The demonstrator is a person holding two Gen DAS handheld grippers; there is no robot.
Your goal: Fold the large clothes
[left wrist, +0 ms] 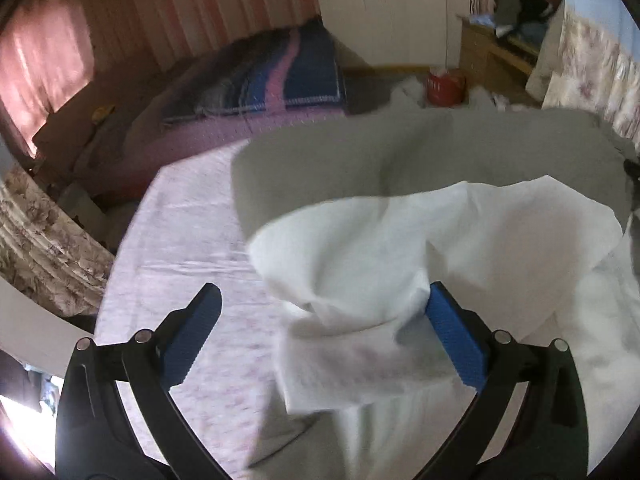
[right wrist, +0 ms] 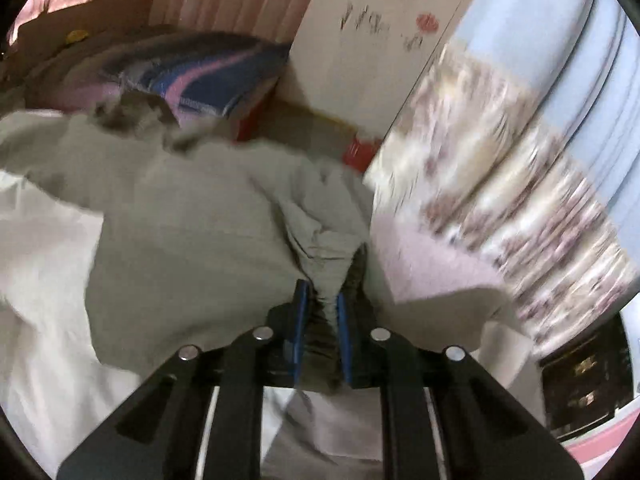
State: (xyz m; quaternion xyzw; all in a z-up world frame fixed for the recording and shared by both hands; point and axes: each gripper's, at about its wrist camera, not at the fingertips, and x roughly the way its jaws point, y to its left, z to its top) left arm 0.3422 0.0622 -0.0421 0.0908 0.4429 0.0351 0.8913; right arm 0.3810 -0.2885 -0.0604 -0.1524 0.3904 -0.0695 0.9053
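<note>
Pinching only a thin bunch of the grey garment [right wrist: 192, 240], my right gripper [right wrist: 322, 312] may slip; my left gripper [left wrist: 320, 320] stands wide, white cloth [left wrist: 420, 248] at its two o'clock catching one finger.

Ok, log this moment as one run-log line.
left gripper: jaws open, white cloth between | right gripper: shut on grey garment
</note>
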